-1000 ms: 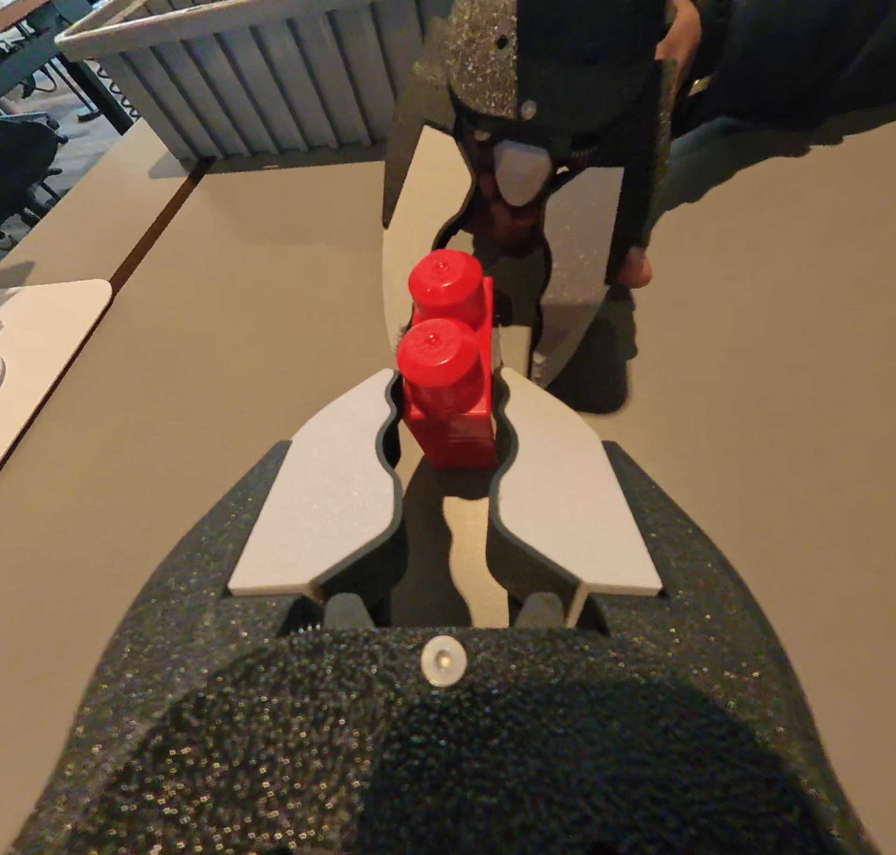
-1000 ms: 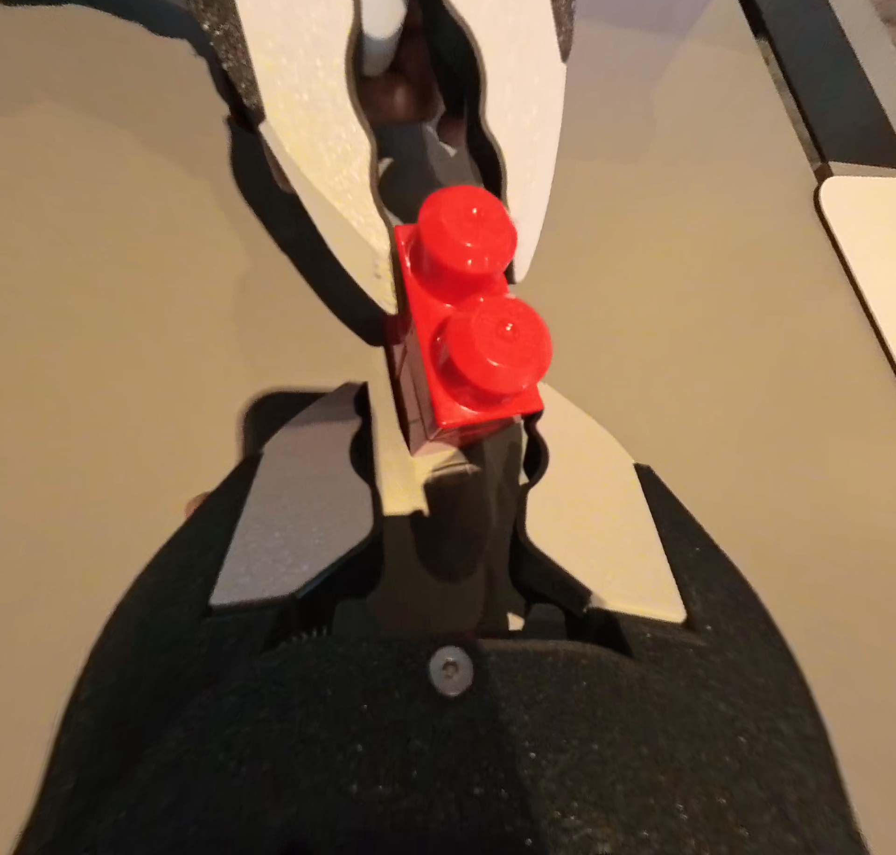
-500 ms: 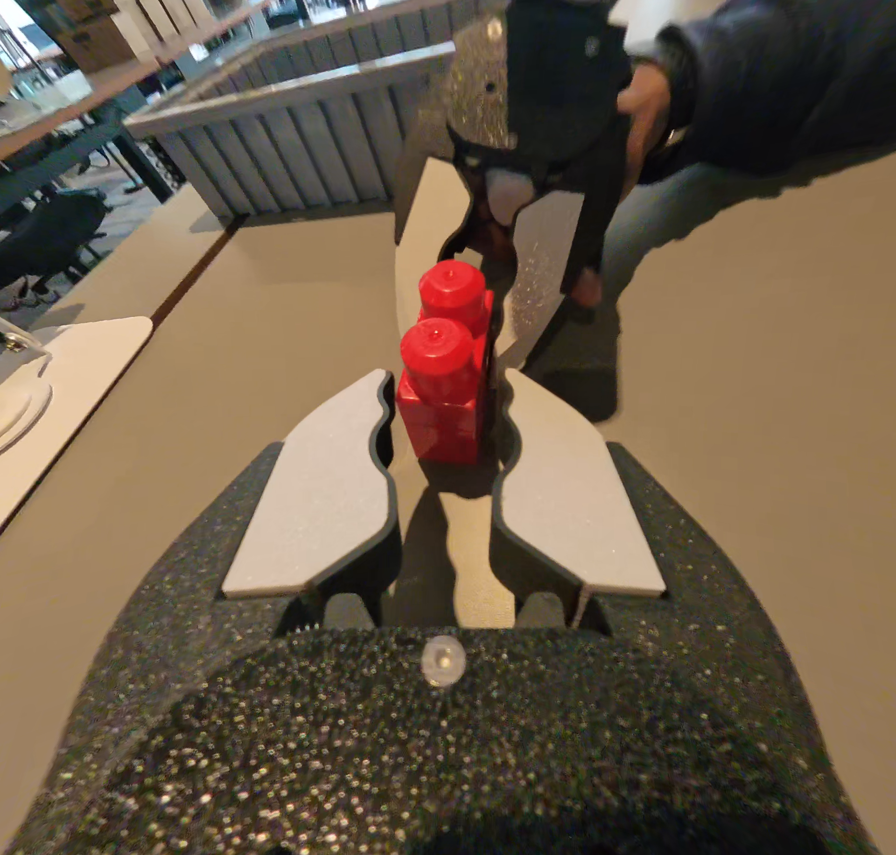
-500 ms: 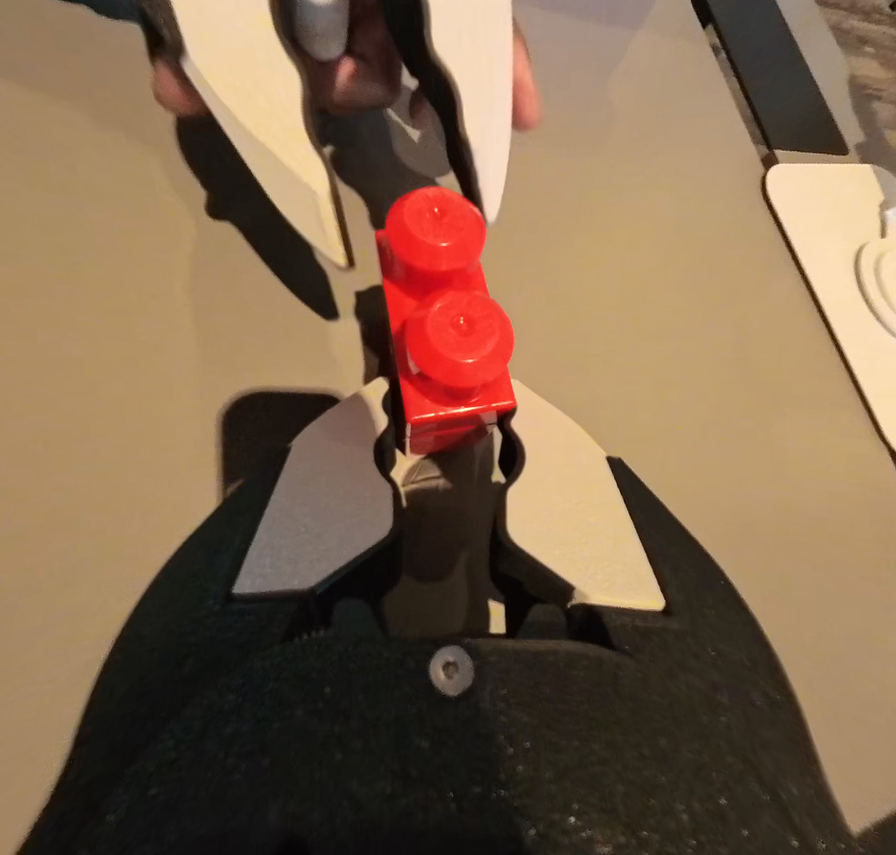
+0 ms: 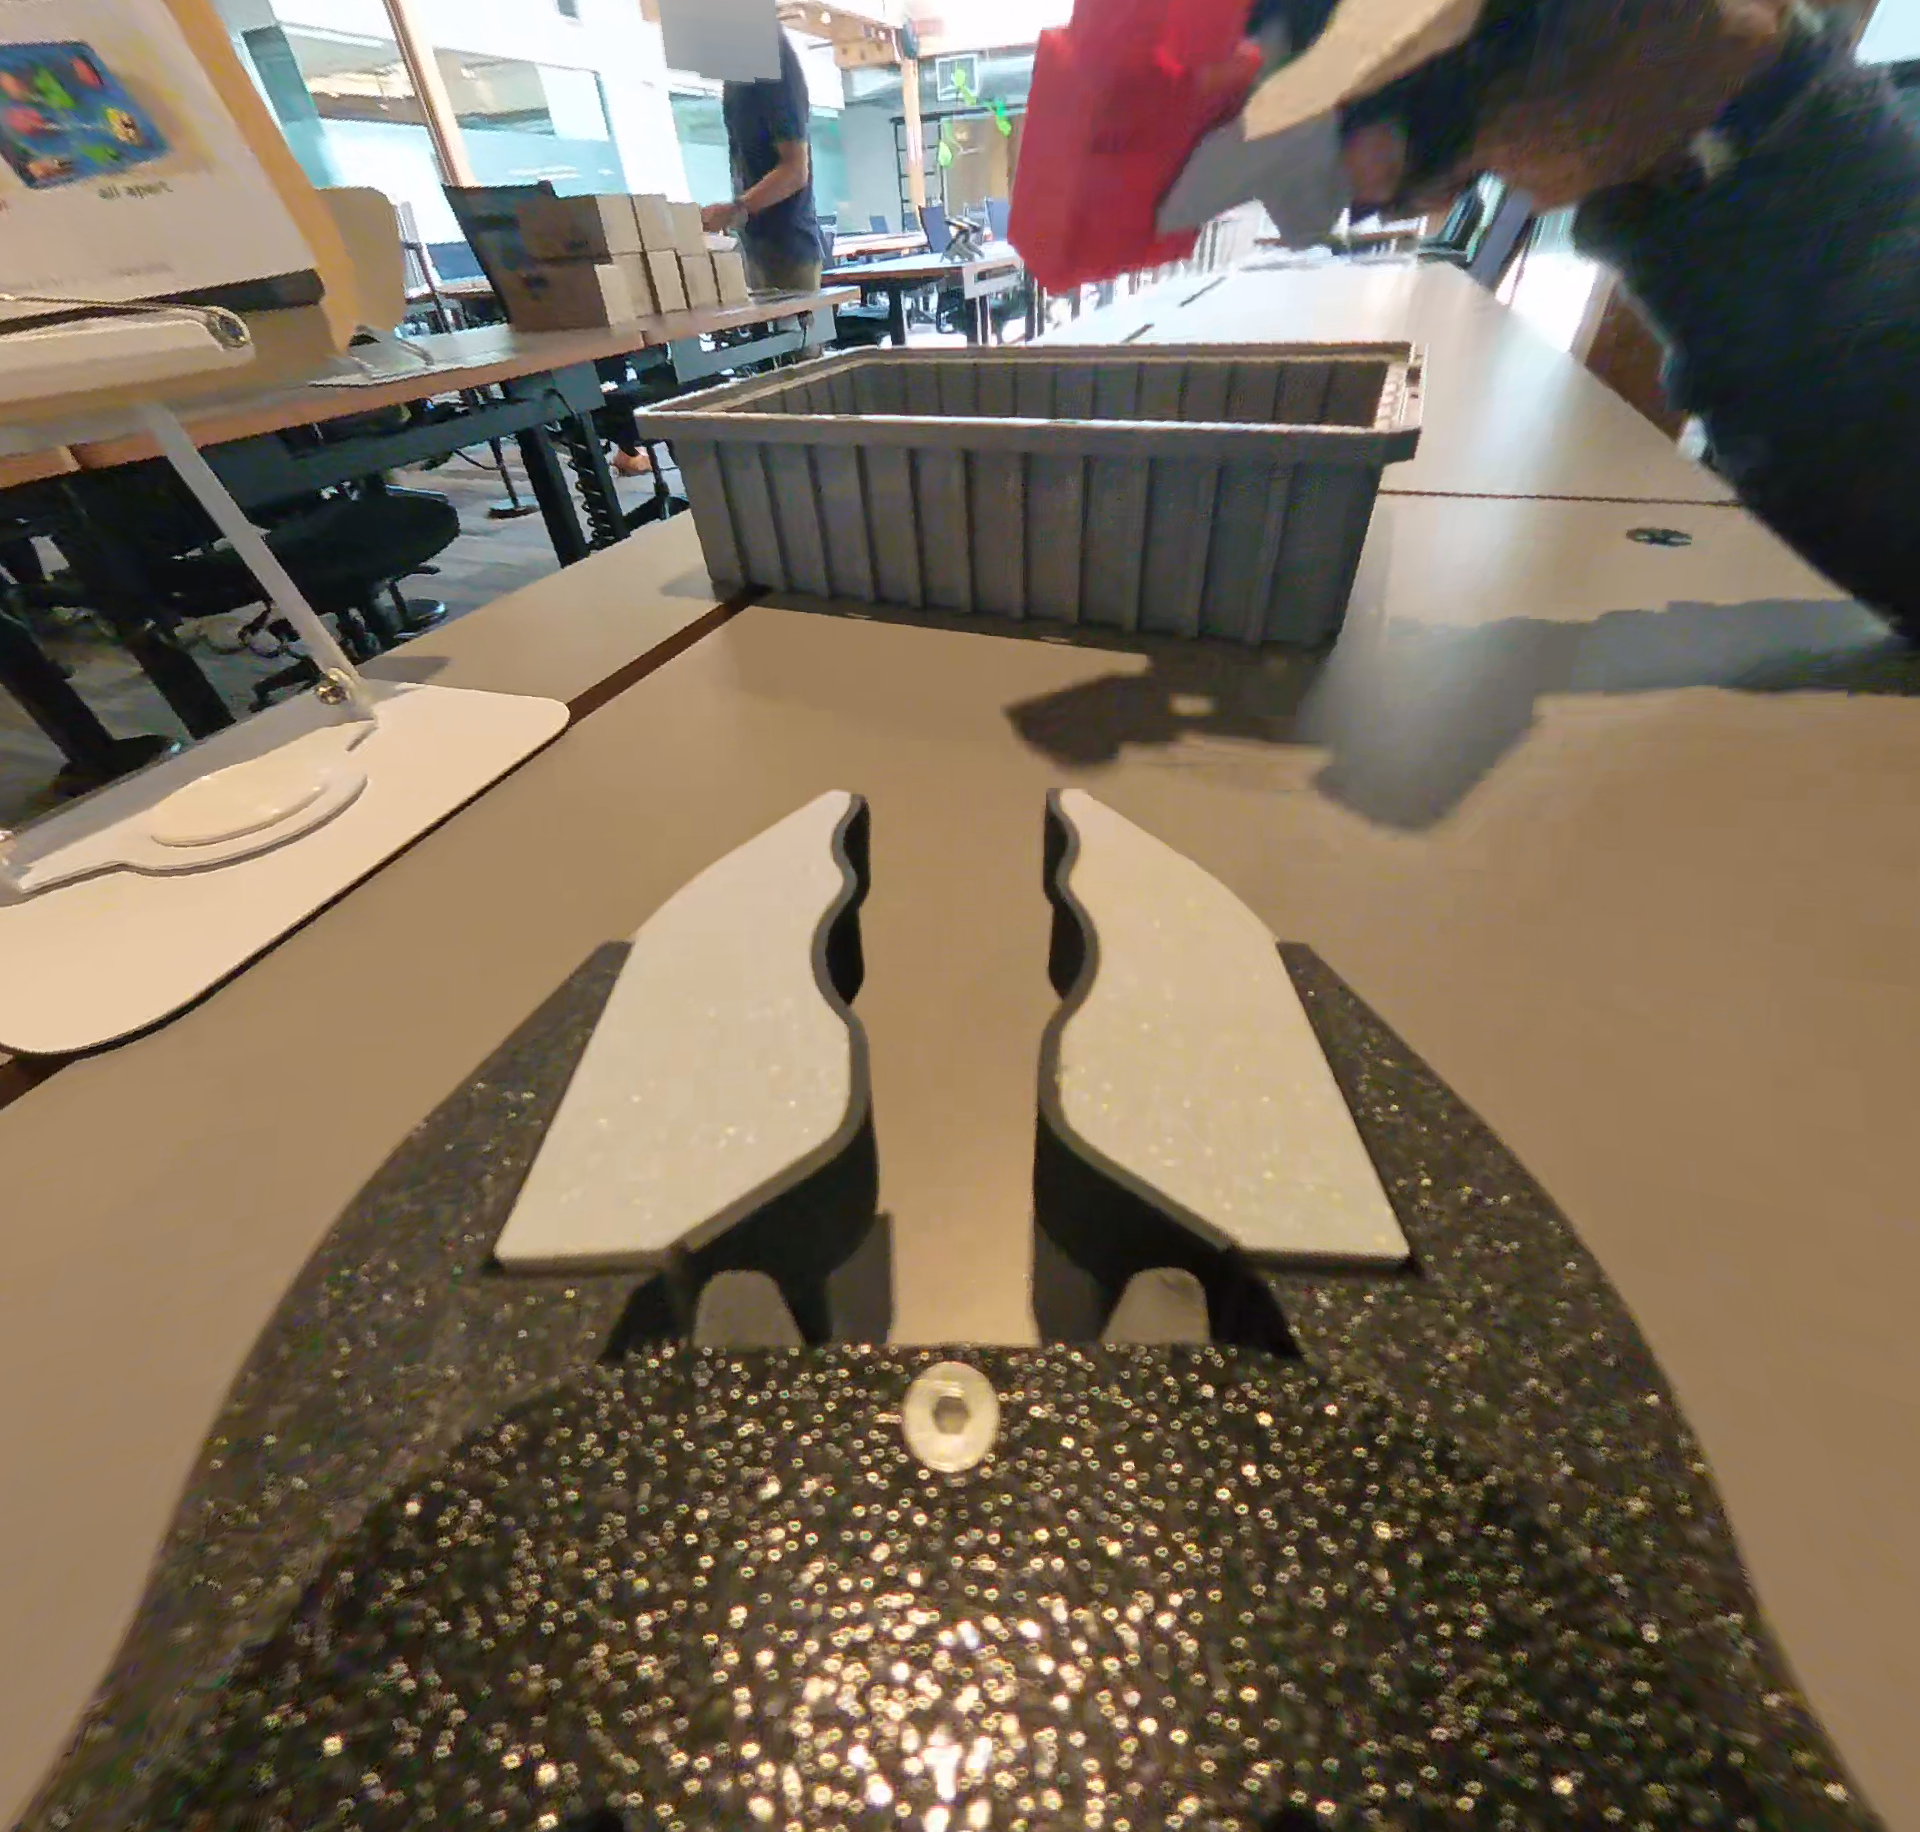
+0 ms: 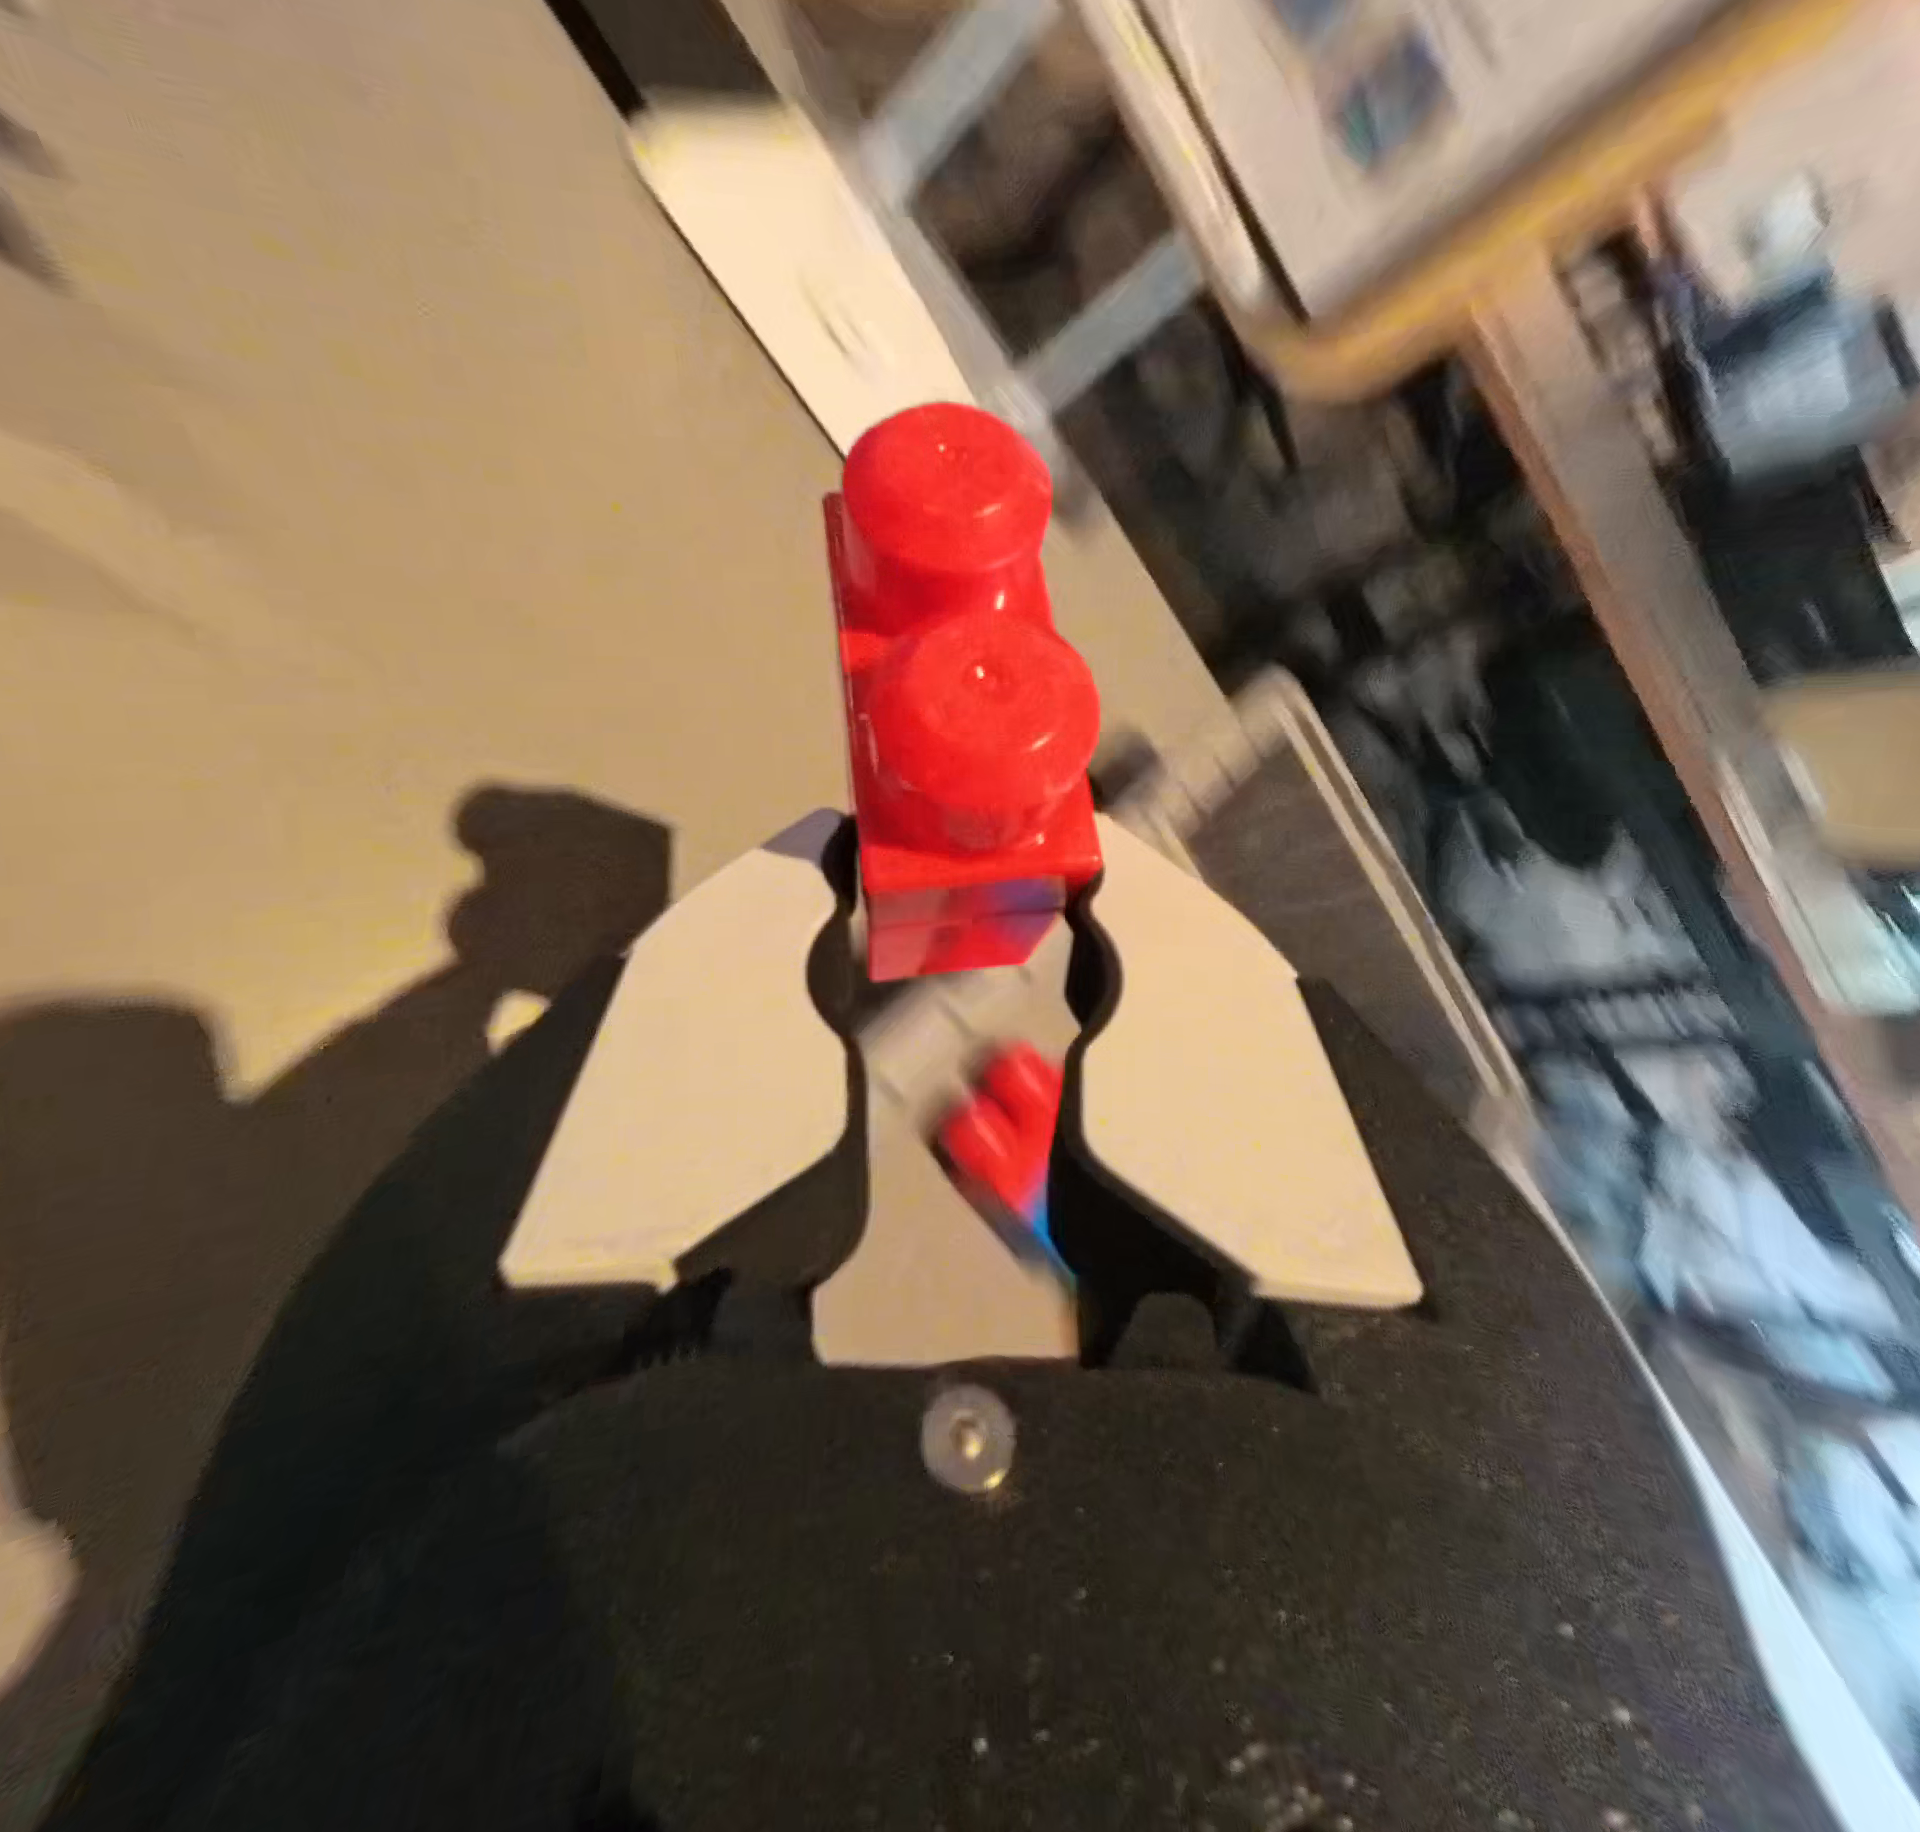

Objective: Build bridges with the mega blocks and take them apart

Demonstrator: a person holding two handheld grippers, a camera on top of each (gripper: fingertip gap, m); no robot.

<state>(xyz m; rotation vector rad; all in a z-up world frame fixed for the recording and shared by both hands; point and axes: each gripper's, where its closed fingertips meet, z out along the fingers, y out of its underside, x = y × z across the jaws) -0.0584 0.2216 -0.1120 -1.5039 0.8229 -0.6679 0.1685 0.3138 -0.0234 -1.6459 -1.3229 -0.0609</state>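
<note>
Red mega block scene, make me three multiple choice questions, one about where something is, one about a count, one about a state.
1. Where is the red mega block?
A. In the grey bin
B. In the right claw, held in the air
C. Flat on the table

2. How many studs show on top of that block?
A. Two
B. Four
C. Six

3. What state is the left claw in?
A. Shut on a block
B. Open and empty
C. Out of view

Answers: 1 B, the claw's fingers pinch its base above the table. 2 A, two round studs are visible. 3 B, bare table shows between its fingers.
</note>
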